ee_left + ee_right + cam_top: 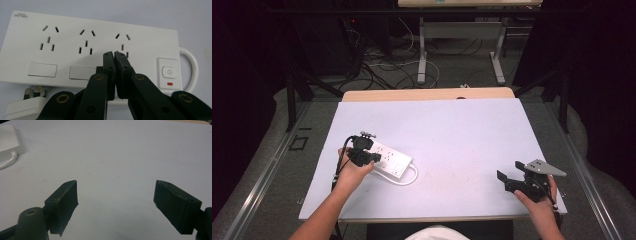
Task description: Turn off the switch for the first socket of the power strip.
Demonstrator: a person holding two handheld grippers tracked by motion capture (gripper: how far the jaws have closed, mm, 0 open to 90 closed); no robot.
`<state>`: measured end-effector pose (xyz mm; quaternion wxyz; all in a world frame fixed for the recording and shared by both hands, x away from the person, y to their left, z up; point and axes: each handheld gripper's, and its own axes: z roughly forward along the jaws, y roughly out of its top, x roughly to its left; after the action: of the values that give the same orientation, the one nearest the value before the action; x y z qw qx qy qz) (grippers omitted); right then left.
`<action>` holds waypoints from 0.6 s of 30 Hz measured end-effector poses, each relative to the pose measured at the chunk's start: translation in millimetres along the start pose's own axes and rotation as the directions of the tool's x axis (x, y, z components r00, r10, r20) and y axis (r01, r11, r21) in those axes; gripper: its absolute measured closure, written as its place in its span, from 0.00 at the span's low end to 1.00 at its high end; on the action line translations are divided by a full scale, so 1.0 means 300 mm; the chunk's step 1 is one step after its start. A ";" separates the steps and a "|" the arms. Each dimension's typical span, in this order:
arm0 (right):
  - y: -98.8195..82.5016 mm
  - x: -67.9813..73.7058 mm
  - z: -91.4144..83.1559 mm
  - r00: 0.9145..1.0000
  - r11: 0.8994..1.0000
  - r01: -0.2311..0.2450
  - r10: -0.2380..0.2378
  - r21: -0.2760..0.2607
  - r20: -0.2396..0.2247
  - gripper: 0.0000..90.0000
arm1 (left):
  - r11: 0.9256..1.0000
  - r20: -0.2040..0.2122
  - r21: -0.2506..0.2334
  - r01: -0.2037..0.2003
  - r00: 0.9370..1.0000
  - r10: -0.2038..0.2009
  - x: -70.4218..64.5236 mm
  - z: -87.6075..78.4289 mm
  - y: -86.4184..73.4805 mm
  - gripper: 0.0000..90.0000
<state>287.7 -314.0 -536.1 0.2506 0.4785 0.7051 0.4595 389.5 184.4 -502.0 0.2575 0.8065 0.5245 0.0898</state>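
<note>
Two grippers: one in each hand, well apart, both over the pale sheet (452, 135) on the table (427, 94).
Right gripper (508, 181): at about 4 o'clock on the sheet, near its front edge; held in the right hand (539, 205); jaws spread wide, gripping nothing; grey plate on top.
Right gripper view: two black jaws (115, 205) far apart over bare sheet; corner of the power strip (10, 141) and a bit of its cord (7, 162) toward 10 o'clock.
Left gripper (371, 159): at about 8 o'clock on the sheet, held in the left hand (353, 175); jaws pressed together, nothing seen between them; tips over the power strip (389, 159).
Left gripper view: closed tips (115, 56) just below the third socket group on the power strip (75, 55); touching or hovering, cannot tell.
Power strip: white, flat on the sheet, left of centre; three socket groups in a row; power button (169, 72) with a small red mark beneath it at its cord end.
Cord (409, 176): white, looped from the strip's end toward the front.
Plug (27, 105): white, metal pins showing, beside the strip's near edge at 7 o'clock in the left gripper view.
Beyond the table: floor with cables (382, 65) and a table's metal legs (422, 50) at 12 o'clock.
</note>
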 end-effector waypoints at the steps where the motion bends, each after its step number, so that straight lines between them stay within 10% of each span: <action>1: 0.000 0.000 0.000 1.000 1.000 0.002 -0.002 0.000 0.002 0.21 | 1.000 0.001 -0.006 0.007 1.000 -0.007 -0.003 -0.002 0.000 0.97; 18: 0.003 -0.001 -0.007 1.000 1.000 0.002 -0.002 0.010 0.001 0.21 | 0.995 0.040 -0.103 -0.004 0.999 0.008 -0.020 -0.057 -0.008 0.87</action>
<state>286.4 -315.1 -534.5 0.2489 0.4791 0.7080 0.4553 377.9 185.4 -487.8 0.3090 0.7954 0.5114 0.1012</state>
